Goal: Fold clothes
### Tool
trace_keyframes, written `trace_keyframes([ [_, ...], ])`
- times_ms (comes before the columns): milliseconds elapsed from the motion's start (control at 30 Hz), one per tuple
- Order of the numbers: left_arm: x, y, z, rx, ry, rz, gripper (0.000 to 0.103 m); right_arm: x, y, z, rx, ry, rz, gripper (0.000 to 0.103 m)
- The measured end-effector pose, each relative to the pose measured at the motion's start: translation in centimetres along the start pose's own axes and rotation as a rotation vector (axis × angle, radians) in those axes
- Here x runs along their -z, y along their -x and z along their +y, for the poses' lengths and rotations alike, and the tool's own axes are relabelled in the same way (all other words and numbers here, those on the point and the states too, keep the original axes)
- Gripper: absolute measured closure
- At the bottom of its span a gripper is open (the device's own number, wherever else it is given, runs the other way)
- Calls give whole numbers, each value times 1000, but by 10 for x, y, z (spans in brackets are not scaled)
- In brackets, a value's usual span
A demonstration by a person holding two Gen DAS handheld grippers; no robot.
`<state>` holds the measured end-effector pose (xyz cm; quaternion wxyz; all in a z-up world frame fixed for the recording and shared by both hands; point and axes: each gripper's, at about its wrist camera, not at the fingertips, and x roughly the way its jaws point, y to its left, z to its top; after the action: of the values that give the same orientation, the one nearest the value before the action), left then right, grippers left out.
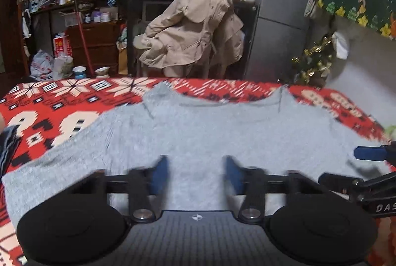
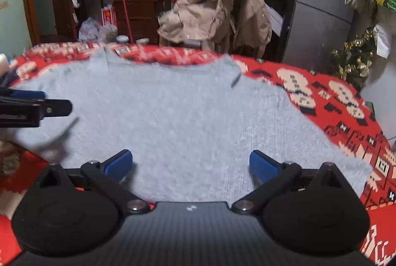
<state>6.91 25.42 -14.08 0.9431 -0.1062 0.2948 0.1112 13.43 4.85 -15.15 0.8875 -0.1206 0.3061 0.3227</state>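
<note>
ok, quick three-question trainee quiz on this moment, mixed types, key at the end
1. True or false: the grey top lies spread out on the red patterned blanket.
2. What is draped in a heap behind the blanket? A) beige coat B) blue towel C) black bag
3. Is the left hand-held gripper or the right hand-held gripper clamped on cloth?

Key: 1 true. 2 A. 3 Neither; both stand open at the top's near edge.

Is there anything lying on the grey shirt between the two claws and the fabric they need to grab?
Nothing visible. The grey shirt lies flat on the red patterned blanket, bare under the left claw and right claw.
</note>
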Motion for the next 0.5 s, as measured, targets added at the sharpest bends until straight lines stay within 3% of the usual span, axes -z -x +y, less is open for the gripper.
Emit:
trace_keyframes([
  [33, -4, -2, 1, 14, 14, 9, 92, -5, 5, -1, -17, -14, -18, 11],
  [133, -14, -15, 6, 31, 41, 34, 97, -23, 11, -3, -66, -56, -52, 29],
  [267, -21, -30, 13, 16, 35, 61, 100, -47, -7, -4, -68, -62, -25, 82],
  [300, -22, -33, 16, 17, 38, 68, 100, -51, -15, -4, -63, -60, -10, 88],
  [500, -27, -49, 32, 28, 27, 105, 100, -68, -61, -9, -90, -102, 62, 88],
])
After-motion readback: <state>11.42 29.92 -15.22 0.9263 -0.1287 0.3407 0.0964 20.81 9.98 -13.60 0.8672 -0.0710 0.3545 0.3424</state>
